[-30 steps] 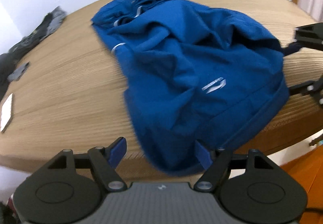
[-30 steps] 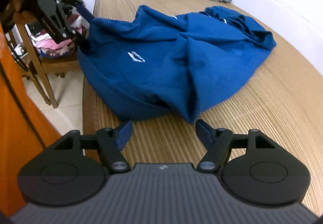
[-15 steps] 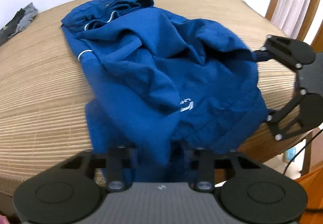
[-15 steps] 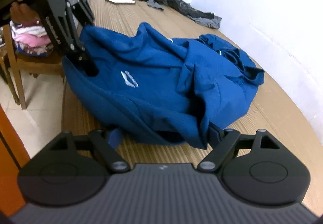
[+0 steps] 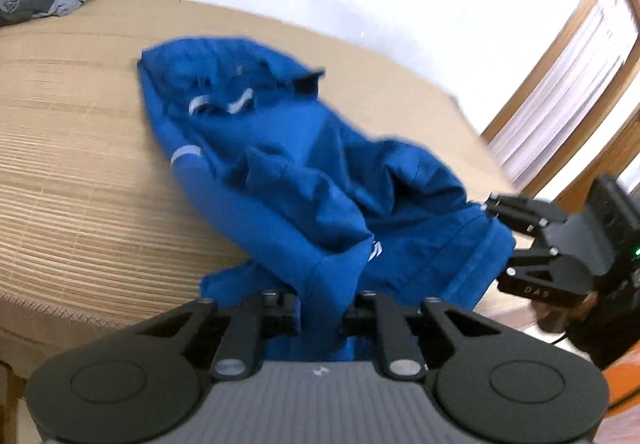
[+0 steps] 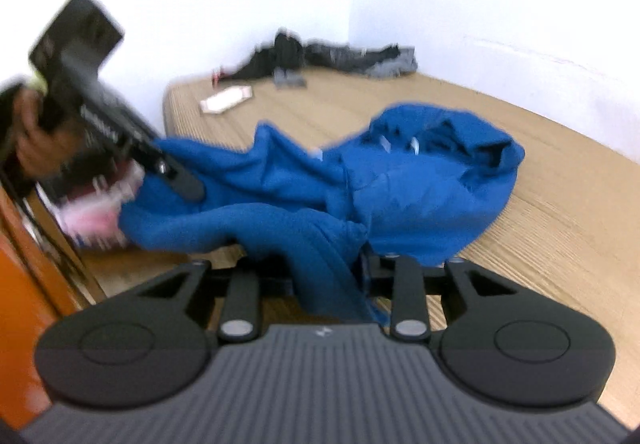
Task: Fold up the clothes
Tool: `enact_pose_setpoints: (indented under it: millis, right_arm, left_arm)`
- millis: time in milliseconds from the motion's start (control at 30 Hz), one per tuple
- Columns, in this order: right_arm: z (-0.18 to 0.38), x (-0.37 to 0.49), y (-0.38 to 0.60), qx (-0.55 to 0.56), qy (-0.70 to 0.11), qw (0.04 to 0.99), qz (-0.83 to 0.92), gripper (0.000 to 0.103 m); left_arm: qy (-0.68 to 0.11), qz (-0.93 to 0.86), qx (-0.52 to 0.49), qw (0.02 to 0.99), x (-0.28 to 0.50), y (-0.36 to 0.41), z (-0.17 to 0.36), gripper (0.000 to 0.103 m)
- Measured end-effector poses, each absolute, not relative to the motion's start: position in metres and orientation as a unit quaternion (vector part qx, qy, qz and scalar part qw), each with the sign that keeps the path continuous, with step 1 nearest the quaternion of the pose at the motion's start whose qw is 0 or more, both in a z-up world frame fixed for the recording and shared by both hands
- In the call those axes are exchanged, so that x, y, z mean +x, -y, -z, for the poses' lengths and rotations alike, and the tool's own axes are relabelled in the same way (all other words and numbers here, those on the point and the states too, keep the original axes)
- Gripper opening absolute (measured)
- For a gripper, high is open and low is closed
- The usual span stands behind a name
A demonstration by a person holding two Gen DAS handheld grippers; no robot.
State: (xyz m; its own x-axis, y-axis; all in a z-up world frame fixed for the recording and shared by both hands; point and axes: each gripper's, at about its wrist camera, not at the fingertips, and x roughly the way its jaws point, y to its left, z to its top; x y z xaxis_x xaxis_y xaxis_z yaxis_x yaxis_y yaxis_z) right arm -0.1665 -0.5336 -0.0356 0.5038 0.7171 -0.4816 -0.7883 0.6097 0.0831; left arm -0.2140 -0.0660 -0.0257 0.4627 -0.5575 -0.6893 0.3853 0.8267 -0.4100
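Nearest the left wrist camera, the left gripper [image 5: 322,310] has its matte black jaws clamped on a bunched edge of the blue garment [image 5: 304,179], the soft knit cloth pinched into a thick fold that hides the pads. In the right wrist view, the right gripper [image 6: 326,284] is closing its jaws with another rope-like fold of the same garment [image 6: 420,187] running between them; the cloth covers the pads, so contact cannot be made out.

The garment hangs from both grips at the near edge and trails back in deep creases across the ribbed, straw-coloured mat [image 5: 80,171] that covers the flat surface. Its far end lies crumpled, with pale drawcords [image 5: 240,105] showing at a hood-like opening. A small white logo [image 5: 376,250] is half buried in a fold.

Both views are blurred. Farther off, a flat white object [image 6: 227,99] rests on the mat, and dark and grey clothes [image 6: 332,57] are heaped against the white wall; their shapes cannot be told apart.
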Motion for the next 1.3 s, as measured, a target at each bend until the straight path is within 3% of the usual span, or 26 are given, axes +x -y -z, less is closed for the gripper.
enact_pose_setpoints:
  millis: [267, 533, 733, 867, 900, 1000, 1100, 1300]
  right_arm:
    - [-0.004, -0.104, 0.547, 0.081, -0.241, 0.869, -0.424, 0.031]
    - [-0.019, 0.062, 0.540, 0.140, -0.243, 0.864, -0.418, 0.031]
    - [0.057, 0.254, 0.489, 0.151, -0.378, 0.846, -0.345, 0.042]
    - [0.102, 0.312, 0.474, 0.171, -0.418, 0.836, -0.313, 0.053]
    - [0.109, 0.317, 0.473, 0.177, -0.419, 0.835, -0.311, 0.054]
    - [0.112, 0.309, 0.482, 0.185, -0.409, 0.835, -0.318, 0.055]
    - [0.106, 0.300, 0.499, 0.228, -0.397, 0.828, -0.323, 0.058]
    - [0.055, 0.273, 0.533, 0.199, -0.323, 0.880, -0.286, 0.058]
  left_arm:
    - [-0.424, 0.287, -0.189, 0.838, -0.146, 0.055, -0.036, 0.016]
    - [-0.432, 0.225, -0.193, 0.852, 0.022, 0.071, -0.065, 0.020]
    - [-0.490, 0.122, -0.164, 0.847, 0.161, 0.077, -0.014, 0.024]
    - [-0.521, 0.114, -0.189, 0.825, 0.209, 0.068, 0.010, 0.025]
    - [-0.529, 0.118, -0.197, 0.817, 0.214, 0.066, 0.011, 0.027]
    - [-0.545, 0.133, -0.275, 0.781, 0.224, 0.052, 0.007, 0.050]
    - [-0.528, 0.115, -0.294, 0.789, 0.230, 0.043, -0.015, 0.063]
    - [-0.473, 0.091, -0.149, 0.863, 0.205, 0.053, -0.070, 0.068]
